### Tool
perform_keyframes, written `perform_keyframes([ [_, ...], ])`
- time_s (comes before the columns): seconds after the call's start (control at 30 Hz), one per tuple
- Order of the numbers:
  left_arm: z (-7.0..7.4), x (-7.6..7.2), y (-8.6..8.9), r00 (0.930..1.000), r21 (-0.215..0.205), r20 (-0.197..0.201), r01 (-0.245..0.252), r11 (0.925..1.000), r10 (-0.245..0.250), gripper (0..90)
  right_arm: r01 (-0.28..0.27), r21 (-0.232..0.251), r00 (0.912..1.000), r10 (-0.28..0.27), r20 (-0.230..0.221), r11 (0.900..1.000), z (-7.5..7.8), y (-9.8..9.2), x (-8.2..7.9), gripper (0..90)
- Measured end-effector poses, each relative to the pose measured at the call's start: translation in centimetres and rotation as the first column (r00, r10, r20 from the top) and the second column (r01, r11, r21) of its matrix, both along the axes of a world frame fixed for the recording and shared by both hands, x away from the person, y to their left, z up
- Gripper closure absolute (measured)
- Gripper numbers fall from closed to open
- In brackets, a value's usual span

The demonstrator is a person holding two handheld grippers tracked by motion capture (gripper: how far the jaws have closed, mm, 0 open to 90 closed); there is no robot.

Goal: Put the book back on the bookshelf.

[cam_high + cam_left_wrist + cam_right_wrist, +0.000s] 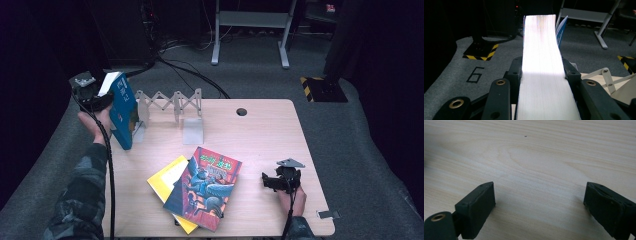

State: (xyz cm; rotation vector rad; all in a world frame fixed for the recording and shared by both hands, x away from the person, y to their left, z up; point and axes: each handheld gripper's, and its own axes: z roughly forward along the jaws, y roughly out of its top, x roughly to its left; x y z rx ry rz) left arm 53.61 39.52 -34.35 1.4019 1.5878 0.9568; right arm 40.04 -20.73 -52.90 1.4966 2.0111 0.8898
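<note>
Dark room, grey carpet, wooden table (pixel 270 130) with a small hole near its far edge. High view: I see the left gripper (pixel 92 95) at the table's far-left corner, gripping a blue book (pixel 122 110) that is raised above the tabletop and tilted, just beside a white folding rack (pixel 170 105). Two more books lie mid-table, a colourful novel (pixel 205 187) overlapping a yellow book (pixel 167 180). The right gripper (pixel 280 180) sits low at the near right, well apart from the books. Left gripper view: jaws pinch the blue book's white page edge (pixel 541 70) from both sides; the rack (pixel 609 80) shows at right. Right gripper view: jaws spread wide over bare table (pixel 536 165), nothing between them.
</note>
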Motion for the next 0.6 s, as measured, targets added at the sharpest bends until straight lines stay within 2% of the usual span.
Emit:
perform_keyframes([
  [0.07, -0.1, 0.0, 0.1, 0.9999, 0.009, -0.014, -0.004, 1.0000, 0.004, 60.2, 0.000, 0.000, 1.0000, 0.000, 0.000, 1.000, 0.0, 0.0, 0.0, 9.6],
  [0.2, 0.1, 0.0, 0.7, 0.9995, -0.015, -0.032, -0.008, 0.9999, 0.008, 58.2, 0.001, 0.001, 1.0000, -0.001, 0.002, 1.000, 0.0, 0.0, 0.0, 9.7],
  [0.27, 0.4, -0.1, 0.7, 0.9994, 0.000, -0.034, -0.003, 1.0000, 0.003, 56.6, 0.000, 0.001, 1.0000, 0.000, -0.001, 1.000, 0.0, 0.0, 0.0, 9.7],
  [0.37, 0.8, -0.4, 0.6, 0.9996, 0.002, -0.030, -0.002, 1.0000, 0.002, 49.1, 0.002, 0.001, 1.0000, -0.002, 0.001, 1.000, 0.0, 0.0, 0.0, 9.7],
  [0.43, 0.9, -0.6, 0.5, 0.9991, 0.002, -0.043, -0.002, 1.0000, 0.003, 44.2, 0.003, 0.000, 1.0000, -0.003, 0.002, 1.000, 0.0, 0.0, 0.0, 9.7],
  [0.5, 1.1, -0.9, 0.6, 0.9984, -0.005, -0.054, 0.015, 0.9999, -0.016, 38.1, 0.003, 0.000, 1.0000, -0.003, 0.002, 1.000, 0.0, 0.0, 0.0, 9.7],
  [0.57, 1.3, -1.1, 0.6, 0.9974, 0.007, -0.067, 0.025, 0.9997, -0.024, 31.8, 0.003, 0.000, 1.0000, -0.003, 0.002, 1.000, 0.0, 0.0, 0.0, 9.7],
  [0.6, 1.4, -1.4, 0.7, 0.9979, 0.008, -0.057, 0.030, 0.9995, -0.030, 28.8, 0.003, 0.001, 1.0000, -0.003, 0.002, 1.000, 0.0, 0.0, 0.0, 9.7],
])
